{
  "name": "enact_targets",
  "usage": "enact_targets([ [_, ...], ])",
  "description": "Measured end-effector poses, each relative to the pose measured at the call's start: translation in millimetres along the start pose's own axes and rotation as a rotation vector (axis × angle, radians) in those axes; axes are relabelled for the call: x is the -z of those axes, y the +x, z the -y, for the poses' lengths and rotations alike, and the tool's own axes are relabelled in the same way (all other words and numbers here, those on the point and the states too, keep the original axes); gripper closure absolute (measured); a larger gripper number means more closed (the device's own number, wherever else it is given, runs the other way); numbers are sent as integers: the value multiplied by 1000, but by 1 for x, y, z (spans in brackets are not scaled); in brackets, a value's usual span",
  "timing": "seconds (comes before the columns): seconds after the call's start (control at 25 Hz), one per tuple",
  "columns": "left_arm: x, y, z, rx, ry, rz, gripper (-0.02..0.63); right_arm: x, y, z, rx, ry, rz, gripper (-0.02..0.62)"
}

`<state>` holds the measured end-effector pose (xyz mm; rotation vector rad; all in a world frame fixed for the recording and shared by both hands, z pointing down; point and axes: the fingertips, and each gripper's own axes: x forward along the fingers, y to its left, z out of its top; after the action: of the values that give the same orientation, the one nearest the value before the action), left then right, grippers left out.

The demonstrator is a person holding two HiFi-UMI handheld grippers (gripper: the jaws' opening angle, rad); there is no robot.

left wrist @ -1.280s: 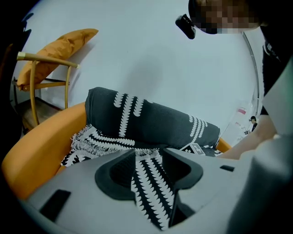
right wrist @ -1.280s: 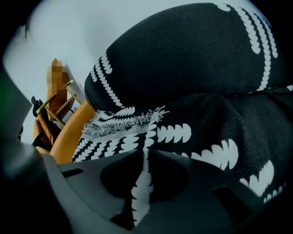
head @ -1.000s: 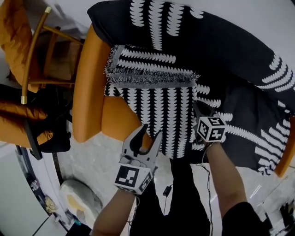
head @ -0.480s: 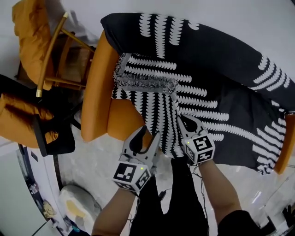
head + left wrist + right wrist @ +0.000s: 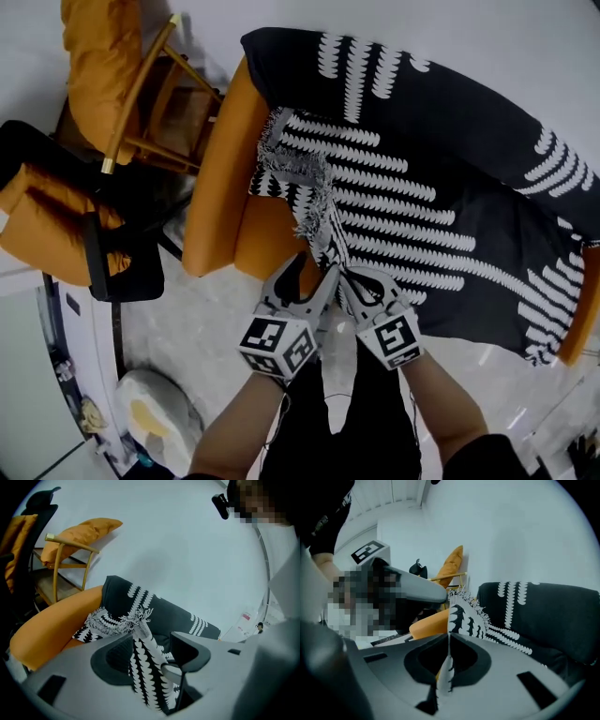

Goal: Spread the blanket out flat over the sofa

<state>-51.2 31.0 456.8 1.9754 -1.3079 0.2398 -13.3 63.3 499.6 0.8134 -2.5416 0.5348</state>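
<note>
over at the front edge of the sofa (image 5: 220, 220) both tools are bunched up close together, nearly touching. right gripper (image 5: 361, 279) is clamped right down on a thin edge of the blanket (image 5: 450, 187), and you can see the cloth pinched flat between the pads and running up out of them. left gripper (image 5: 312, 267) is wide open, its jaws have just been opening. a twisted strip of the same blanket hangs through the gap with neither pad pressing on it, so nothing's held on that side

blanket itself lies over the sofa back and most of the seat toward the right. the left end is folded back on itself with the fringe (image 5: 298, 187) crumpled in a heap, and the orange arm plus a bit of seat at the left are bare. so i'd say we're partway, and that left corner needs pulling out

what worries me: the right pinch is on a really skinny bit of edge, so a sharp tug toward me could slip it out. also if i shut the left on that roped-up strip as it is, i'd probably lock the twist in and spread it crooked. hauling hard on this corner might drag the rest down off the sofa back, since nothing pins it there. wooden chair (image 5: 141, 103) is near the arm too, so the fringe could snag it if i swing wide
</note>
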Motion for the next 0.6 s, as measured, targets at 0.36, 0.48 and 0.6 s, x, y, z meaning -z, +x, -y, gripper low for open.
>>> enact_targets([
  [0.36,12,-22,-46,-134,-173,28,456,1,-8,-57,-150,-85,-11,580],
  [0.48,10,-40,-54,-158,-172,34,584,-2,-8,-71,-178,-82,-21,580],
  [0.6,5,-60,-55,-166,-145,47,591,-6,-6,-86,-215,-34,-25,573],
])
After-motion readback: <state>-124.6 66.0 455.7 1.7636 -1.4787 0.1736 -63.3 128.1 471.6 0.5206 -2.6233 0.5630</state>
